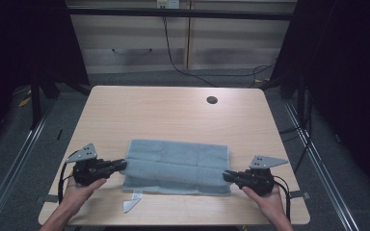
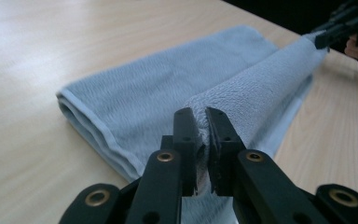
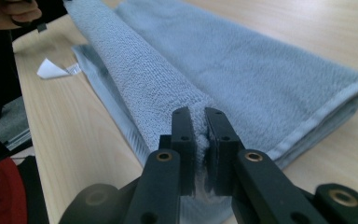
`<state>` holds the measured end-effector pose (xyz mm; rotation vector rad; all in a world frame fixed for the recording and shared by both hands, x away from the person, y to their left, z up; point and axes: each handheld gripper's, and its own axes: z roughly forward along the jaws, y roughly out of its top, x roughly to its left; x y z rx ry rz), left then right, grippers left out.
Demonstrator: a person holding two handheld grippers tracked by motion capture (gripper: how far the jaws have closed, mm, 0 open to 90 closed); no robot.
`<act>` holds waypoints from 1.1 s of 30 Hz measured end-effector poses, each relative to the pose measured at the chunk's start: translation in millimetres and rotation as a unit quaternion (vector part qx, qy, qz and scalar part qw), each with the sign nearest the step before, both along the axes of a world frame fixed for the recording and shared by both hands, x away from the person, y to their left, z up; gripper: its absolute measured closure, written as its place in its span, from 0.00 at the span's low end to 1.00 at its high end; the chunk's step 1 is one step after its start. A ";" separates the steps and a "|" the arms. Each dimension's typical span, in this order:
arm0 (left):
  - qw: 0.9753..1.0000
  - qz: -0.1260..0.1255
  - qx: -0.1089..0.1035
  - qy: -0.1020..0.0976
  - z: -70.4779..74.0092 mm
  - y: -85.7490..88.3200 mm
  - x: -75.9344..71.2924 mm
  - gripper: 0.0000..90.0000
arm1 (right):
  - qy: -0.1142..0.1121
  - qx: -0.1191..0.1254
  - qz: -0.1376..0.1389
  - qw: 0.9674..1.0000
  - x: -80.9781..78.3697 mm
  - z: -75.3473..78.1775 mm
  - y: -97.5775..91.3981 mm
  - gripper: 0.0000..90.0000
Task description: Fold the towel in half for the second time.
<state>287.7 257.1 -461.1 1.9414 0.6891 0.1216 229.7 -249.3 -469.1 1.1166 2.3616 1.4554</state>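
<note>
- the left gripper [image 1: 121, 165] is pinching one end of the folded grey-blue terry towel [image 1: 178, 163].
- the right gripper [image 1: 227, 176] is clamping the opposite end, on the light wooden table [image 1: 173, 110].

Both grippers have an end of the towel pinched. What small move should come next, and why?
Probably carry the raised fold forward and lay it over the far half. The left gripper and right gripper are each shut on an end of the grey-blue terry towel, holding a ridge taut above the light wooden table.

Right gripper [image 3: 201, 135] pinches a raised fold of the grey towel [image 3: 242, 70] (table [image 3: 74, 135] beneath).
</note>
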 end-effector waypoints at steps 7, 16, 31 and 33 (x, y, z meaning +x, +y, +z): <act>0.999 -0.008 0.034 0.018 -21.8 5.5 -20.9 0.92 | 0.033 -0.018 0.014 0.999 -10.3 -18.8 4.8 0.87; 1.000 0.005 -0.008 0.017 -6.6 9.9 -28.6 0.64 | 0.015 0.034 0.005 0.999 -22.3 -6.3 2.5 0.64; 0.987 0.158 0.005 0.033 -25.1 64.9 -7.4 0.36 | -0.041 0.001 -0.175 0.984 -17.2 -5.6 -49.5 0.42; 0.988 0.151 0.015 0.039 -28.3 64.4 -6.1 0.34 | -0.030 -0.001 -0.180 0.983 -18.6 -8.1 -52.4 0.40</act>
